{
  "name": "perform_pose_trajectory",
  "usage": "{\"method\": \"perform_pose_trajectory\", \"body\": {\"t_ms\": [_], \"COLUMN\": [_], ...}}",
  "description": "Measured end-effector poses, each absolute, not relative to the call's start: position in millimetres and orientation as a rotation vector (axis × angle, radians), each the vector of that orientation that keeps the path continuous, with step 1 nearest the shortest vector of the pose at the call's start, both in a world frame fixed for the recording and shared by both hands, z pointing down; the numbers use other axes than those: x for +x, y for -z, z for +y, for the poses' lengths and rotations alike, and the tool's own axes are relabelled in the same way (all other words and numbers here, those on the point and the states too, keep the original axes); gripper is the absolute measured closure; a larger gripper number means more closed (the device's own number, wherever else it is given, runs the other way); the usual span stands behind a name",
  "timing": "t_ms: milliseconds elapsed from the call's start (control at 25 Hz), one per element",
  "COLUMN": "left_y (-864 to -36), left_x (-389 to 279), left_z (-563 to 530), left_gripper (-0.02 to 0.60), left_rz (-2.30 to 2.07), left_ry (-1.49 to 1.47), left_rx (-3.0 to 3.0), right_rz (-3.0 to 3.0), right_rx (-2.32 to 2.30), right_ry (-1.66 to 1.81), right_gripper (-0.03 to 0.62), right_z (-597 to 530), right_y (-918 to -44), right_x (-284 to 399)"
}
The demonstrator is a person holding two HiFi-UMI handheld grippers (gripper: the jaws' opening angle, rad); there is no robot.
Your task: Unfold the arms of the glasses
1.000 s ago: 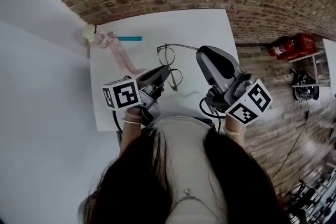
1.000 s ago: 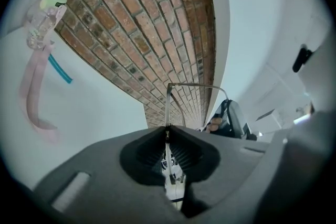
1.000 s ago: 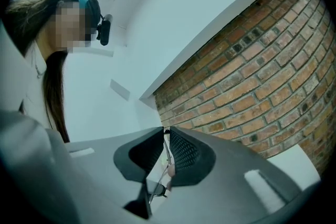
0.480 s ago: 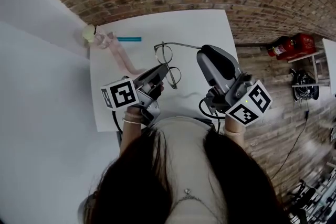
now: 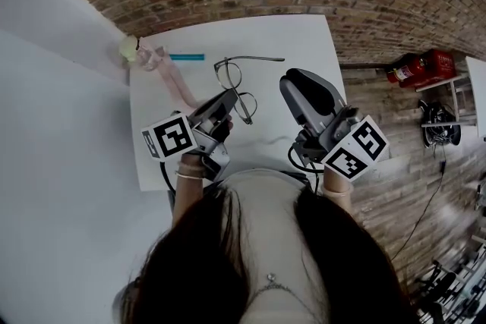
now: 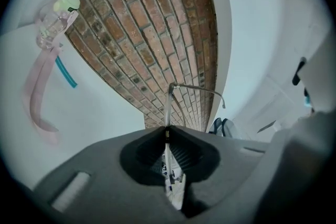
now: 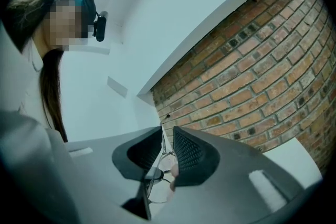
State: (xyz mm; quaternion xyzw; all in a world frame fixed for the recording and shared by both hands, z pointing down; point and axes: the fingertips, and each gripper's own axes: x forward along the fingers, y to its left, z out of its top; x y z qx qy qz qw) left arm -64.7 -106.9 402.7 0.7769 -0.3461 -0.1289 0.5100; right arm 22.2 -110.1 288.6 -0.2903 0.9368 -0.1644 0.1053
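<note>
While the left claw (image 5: 226, 99) pinches the glasses (image 5: 228, 75), the right claw (image 5: 288, 84) stands slightly parted.

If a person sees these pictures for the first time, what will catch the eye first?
First, the thin wire glasses, pinched at the frame by the left gripper over the white table, one arm sticking out to the right. Next, the right gripper close beside them, its jaws slightly apart and holding nothing. To the right of the table, a red fire extinguisher stands out.
</note>
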Motion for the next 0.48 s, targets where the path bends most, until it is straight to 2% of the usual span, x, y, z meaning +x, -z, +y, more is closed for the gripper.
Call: {"method": "perform_pose_trajectory", "body": {"t_ms": [480], "left_y": [-396.2], "left_x": [-63.4], "left_z": [-107.0], "left_gripper": [0.560], "left_rz": [-0.905], "left_ry": [0.280], "left_rx": [1.926], "right_rz": [2.849], "right_rx": [-0.818], "right_ry": [0.546], "right_gripper": [0.536], "right_z": [-105.0], "right_y": [-312.0], "right_x": [-4.5]}}
